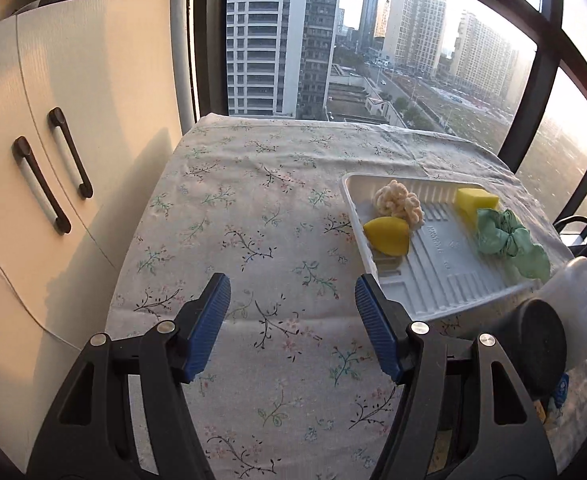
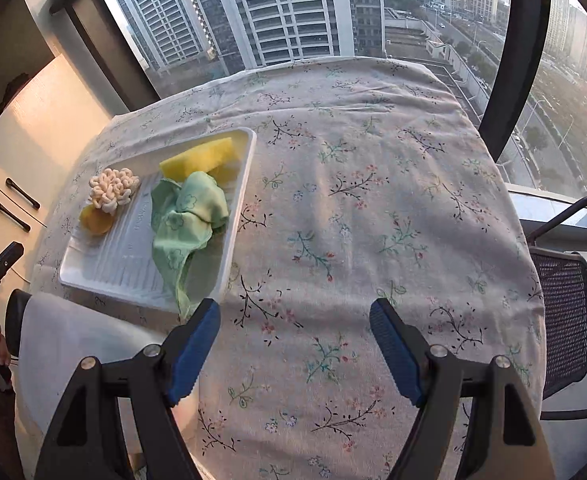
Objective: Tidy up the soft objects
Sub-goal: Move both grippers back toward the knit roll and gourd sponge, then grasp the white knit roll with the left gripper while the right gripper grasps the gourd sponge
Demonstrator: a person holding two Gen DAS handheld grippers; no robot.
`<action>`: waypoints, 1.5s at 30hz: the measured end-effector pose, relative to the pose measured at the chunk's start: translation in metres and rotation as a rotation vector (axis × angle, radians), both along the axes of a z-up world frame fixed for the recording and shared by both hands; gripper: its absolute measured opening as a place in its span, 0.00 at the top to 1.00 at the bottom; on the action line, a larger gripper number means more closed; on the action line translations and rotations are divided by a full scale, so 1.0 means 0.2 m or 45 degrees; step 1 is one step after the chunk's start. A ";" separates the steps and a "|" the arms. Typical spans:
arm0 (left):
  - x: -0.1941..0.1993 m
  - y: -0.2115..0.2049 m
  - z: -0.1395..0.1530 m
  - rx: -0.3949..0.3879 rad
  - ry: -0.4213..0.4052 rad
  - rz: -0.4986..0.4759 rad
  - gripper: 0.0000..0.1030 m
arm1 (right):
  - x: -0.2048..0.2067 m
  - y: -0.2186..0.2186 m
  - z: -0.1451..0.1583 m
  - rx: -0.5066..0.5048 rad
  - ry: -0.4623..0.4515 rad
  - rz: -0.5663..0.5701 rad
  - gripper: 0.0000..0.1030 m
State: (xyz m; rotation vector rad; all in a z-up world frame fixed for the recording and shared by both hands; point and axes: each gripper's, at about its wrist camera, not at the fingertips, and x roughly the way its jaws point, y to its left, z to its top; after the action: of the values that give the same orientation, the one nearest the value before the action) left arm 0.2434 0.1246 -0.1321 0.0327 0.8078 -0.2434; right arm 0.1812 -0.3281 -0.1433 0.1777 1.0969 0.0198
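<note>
I have both grippers — left gripper and right gripper — gaping and empty, with the white tray between them, nearer my right, the green cloth trailing over its near rim.

Left tool and right tool: black arms, ribbed blue pads, silver screws

The bench, set against a tall window, is covered edge to edge by a pale cotton cloth printed with small flowering sprigs, lightly creased toward the far side. Directly on this cloth lies a white ribbed foam tray, rectangular with a raised rim, skewed to the bench edges, toward one side.
</note>
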 end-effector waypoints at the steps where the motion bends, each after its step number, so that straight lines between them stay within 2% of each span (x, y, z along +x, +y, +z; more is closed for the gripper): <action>1: -0.06 0.04 -0.02 0.008 0.000 0.003 0.39 | -0.06 0.00 -0.01 -0.008 -0.004 0.005 0.23; 6: -0.38 0.20 -0.13 0.030 0.042 0.009 0.39 | -0.36 0.05 -0.03 -0.022 -0.012 0.017 0.23; 10: -0.67 0.26 -0.20 0.073 0.046 -0.010 0.39 | -0.57 0.14 -0.05 -0.017 -0.030 0.033 0.23; 13: -0.87 0.29 -0.24 0.059 0.078 -0.027 0.39 | -0.71 0.24 -0.05 -0.019 -0.038 0.069 0.23; 19: -1.19 0.24 -0.28 0.089 0.102 -0.082 0.39 | -0.92 0.49 -0.08 0.034 -0.049 0.178 0.23; 23: -1.35 0.14 -0.25 0.038 0.094 -0.176 0.39 | -1.01 0.66 -0.09 0.050 -0.066 0.251 0.23; 30: -1.49 -0.12 -0.22 0.072 0.063 -0.321 0.39 | -1.04 0.94 -0.09 0.104 -0.083 0.393 0.23; 34: -1.52 -0.21 -0.20 0.028 0.059 -0.385 0.39 | -1.02 1.08 -0.10 0.119 -0.077 0.441 0.23; 36: -1.53 -0.24 -0.20 -0.018 0.080 -0.412 0.35 | -1.00 1.13 -0.12 0.137 -0.067 0.454 0.23; 42: -1.49 -0.30 -0.26 -0.057 0.106 -0.407 0.34 | -0.91 1.28 -0.17 0.122 -0.051 0.449 0.23; 45: -1.47 -0.33 -0.28 -0.057 0.116 -0.397 0.34 | -0.85 1.31 -0.23 0.113 0.009 0.424 0.24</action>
State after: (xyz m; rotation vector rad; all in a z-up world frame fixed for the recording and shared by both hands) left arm -0.0509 0.0584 -0.1887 0.1067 0.8868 -0.5606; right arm 0.0105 -0.0666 -0.1886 0.0729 1.1234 0.3668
